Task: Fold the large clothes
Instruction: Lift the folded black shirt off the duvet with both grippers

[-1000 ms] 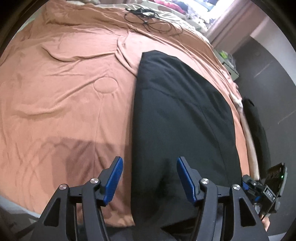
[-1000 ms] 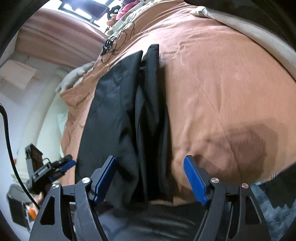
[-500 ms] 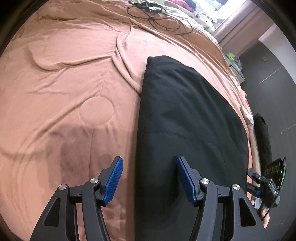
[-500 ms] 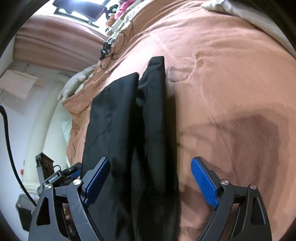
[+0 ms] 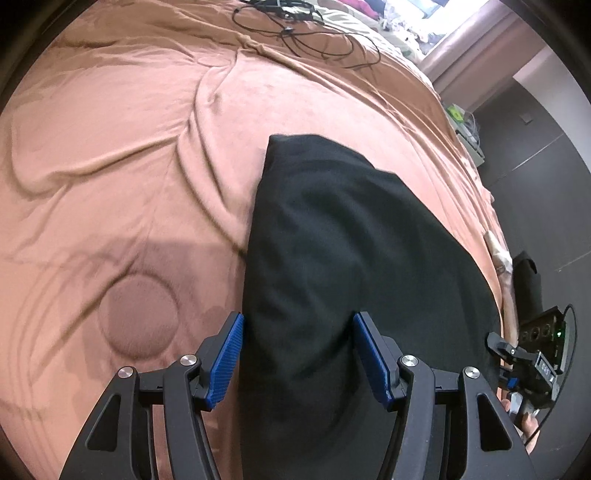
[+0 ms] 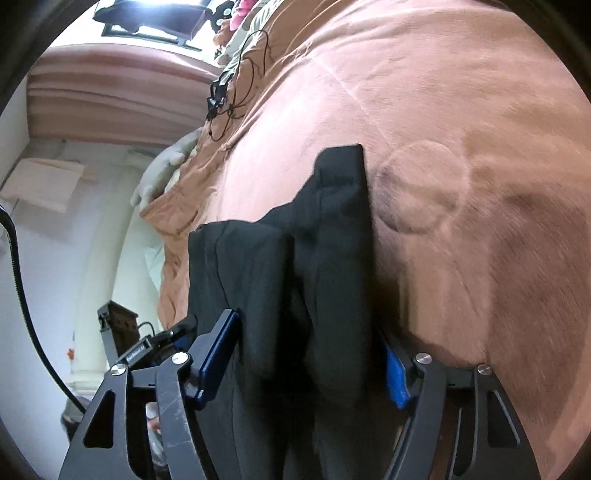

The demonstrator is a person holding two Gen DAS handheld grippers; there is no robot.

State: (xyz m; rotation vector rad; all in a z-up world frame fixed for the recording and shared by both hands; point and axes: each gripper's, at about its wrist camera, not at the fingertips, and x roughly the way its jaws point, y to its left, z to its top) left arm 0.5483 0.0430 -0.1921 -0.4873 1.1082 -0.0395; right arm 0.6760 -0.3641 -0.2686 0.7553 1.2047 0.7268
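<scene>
A black garment (image 5: 354, 258) lies folded lengthwise on a brown bedsheet (image 5: 129, 155). My left gripper (image 5: 298, 354) is open, its blue pads straddling the garment's near left edge, close above the cloth. In the right wrist view the garment (image 6: 328, 266) shows as two stacked black folds. My right gripper (image 6: 306, 365) is open with the near end of the folds between its fingers, close to the cloth. The right gripper also shows in the left wrist view (image 5: 532, 362) at the garment's right edge.
Tangled black cables (image 5: 306, 33) lie at the far end of the bed. A round quilted mark (image 5: 138, 317) sits left of the garment. The bed's right edge (image 5: 491, 221) drops to a dark floor. Curtains (image 6: 110, 92) and a white wall stand beyond.
Both grippers have moved forward and down along the garment. The cloth now sits between the fingers of each one. Both stay open.
</scene>
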